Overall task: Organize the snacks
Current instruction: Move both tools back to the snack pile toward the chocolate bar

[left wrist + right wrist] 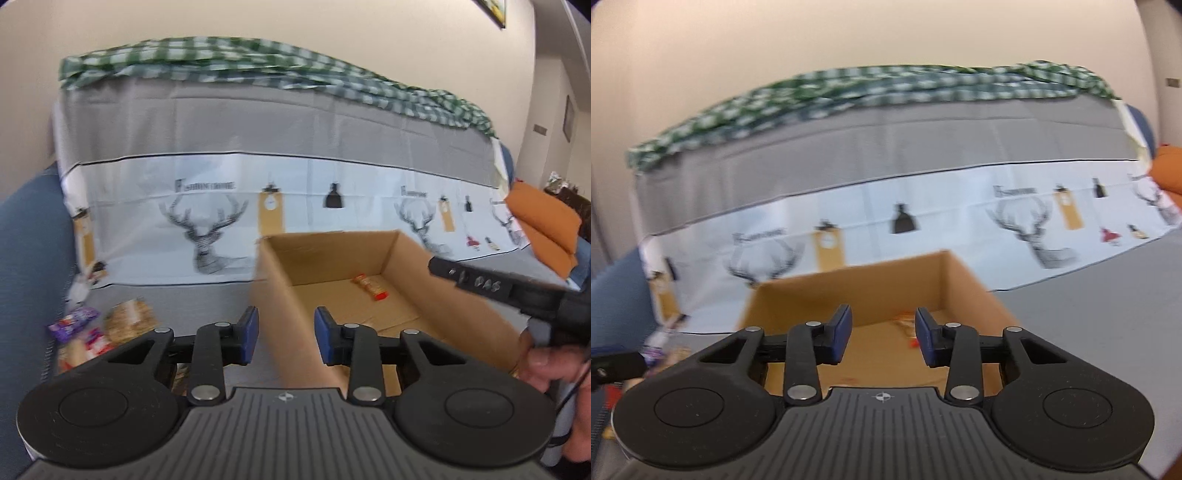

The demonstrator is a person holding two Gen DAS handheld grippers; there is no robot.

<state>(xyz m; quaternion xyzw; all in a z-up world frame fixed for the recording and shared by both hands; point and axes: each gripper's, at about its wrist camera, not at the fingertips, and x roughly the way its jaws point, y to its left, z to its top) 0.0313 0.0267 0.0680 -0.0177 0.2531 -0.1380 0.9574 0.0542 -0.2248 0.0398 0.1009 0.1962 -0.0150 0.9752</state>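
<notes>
So both claws are empty right now. The left claw point(284, 334) has its blue pads parted with nothing between them, and the right claw point(882, 338) is the same, jaws apart and bare, hanging over the near edge of the cardboard box point(436, 266). One orange snack bar point(370, 286) is already lying on the box floor. The rest of the snacks point(92, 332) sit in a loose pile on the grey sofa cover, left of the box and well apart from it.

What worries me: the pile is a jumble of soft wrappers, so a pinch could easily grab two packs or just a corner that slips out over the sofa. The box also sits on soft fabric, so bumping its wall with a claw could shove or tip it. Both views are blurry, which doesn't help aiming.
</notes>
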